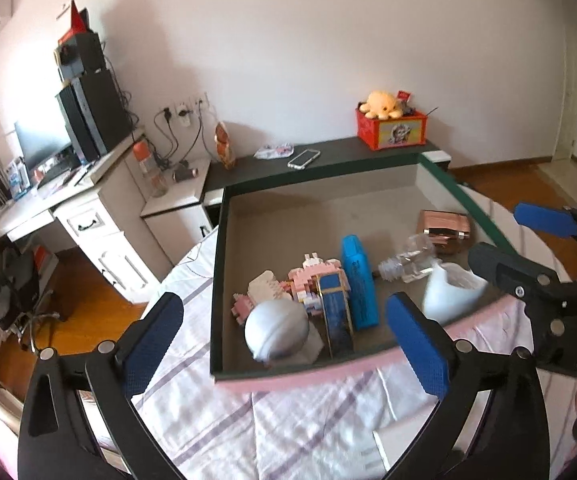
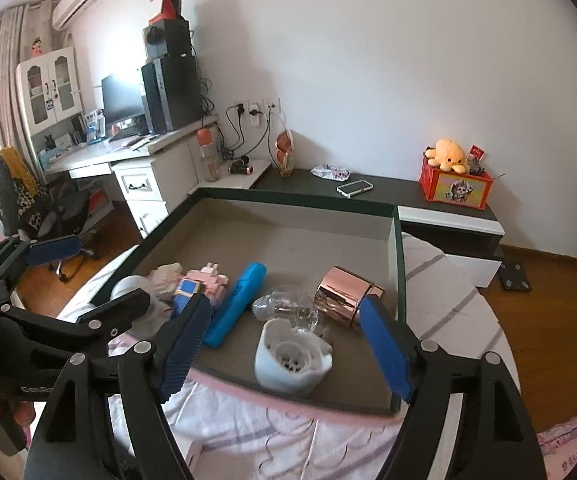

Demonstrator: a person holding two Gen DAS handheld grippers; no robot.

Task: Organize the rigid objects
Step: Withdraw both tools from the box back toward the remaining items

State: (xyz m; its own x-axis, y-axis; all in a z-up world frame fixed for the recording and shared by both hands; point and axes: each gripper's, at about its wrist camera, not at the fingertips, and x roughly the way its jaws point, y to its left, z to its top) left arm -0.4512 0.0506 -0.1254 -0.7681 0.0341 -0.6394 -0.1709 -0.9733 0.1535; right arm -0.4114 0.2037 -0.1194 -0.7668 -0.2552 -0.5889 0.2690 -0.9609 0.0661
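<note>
Blue-padded left hand-held gripper [image 1: 284,344] and right hand-held gripper [image 2: 284,344] both released, empty, above the box [image 2: 398,264] on the bed [image 1: 308,420].

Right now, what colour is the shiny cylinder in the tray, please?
Rose gold cylinder, clearest in the right wrist view.

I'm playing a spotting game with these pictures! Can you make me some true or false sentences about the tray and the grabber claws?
1. Both grippers are open and hold nothing. True: the left gripper and right gripper are empty.
2. The blue tube stands upright. False: it lies flat in the tray.
3. The white cup sits near the tray's front edge. True.
4. The phone is inside the tray. False: it lies on the dark shelf behind.
</note>
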